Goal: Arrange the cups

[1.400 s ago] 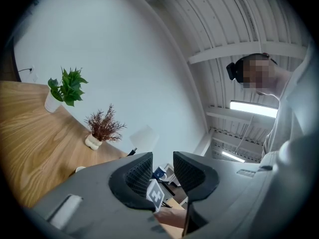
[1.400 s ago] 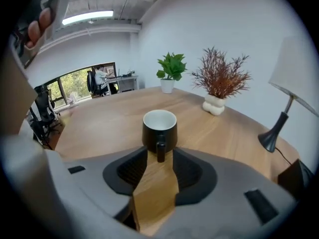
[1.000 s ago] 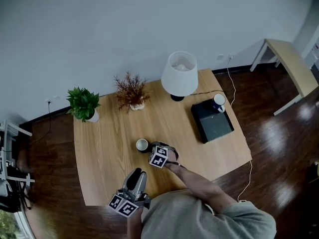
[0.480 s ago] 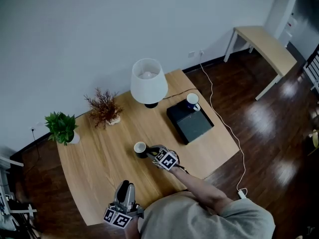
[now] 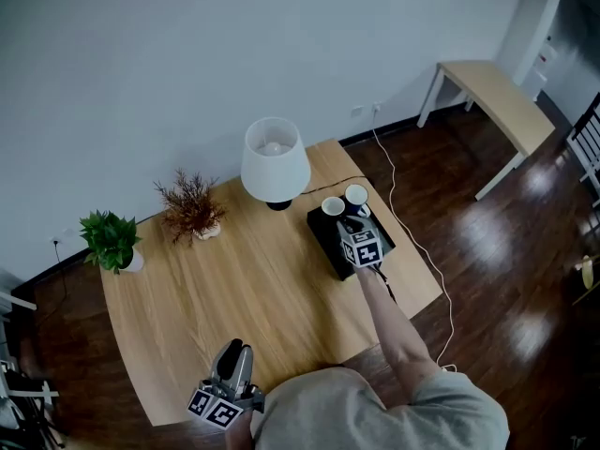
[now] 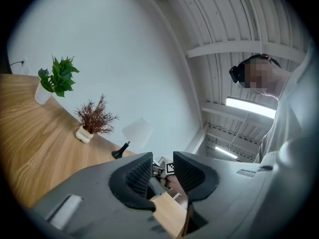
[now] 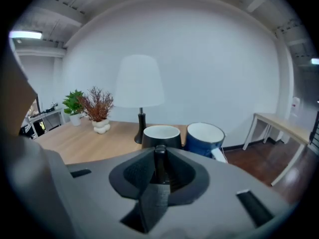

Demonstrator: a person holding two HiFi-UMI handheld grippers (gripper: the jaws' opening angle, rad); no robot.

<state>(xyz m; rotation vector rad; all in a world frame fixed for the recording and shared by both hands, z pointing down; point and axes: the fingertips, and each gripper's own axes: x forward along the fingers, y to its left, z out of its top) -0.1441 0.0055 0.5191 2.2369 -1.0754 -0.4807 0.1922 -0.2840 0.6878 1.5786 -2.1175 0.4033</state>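
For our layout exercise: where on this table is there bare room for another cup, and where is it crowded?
Free: the wide middle of the table, bordered by the dried plant, lamp, black tray and left tongs. Crowded: the tray's far end, where black cup, blue cup and right tongs meet.

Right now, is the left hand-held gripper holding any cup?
No, the left hand-held gripper has its jaws apart with nothing between them; the right hand-held gripper grips the black ceramic cup.
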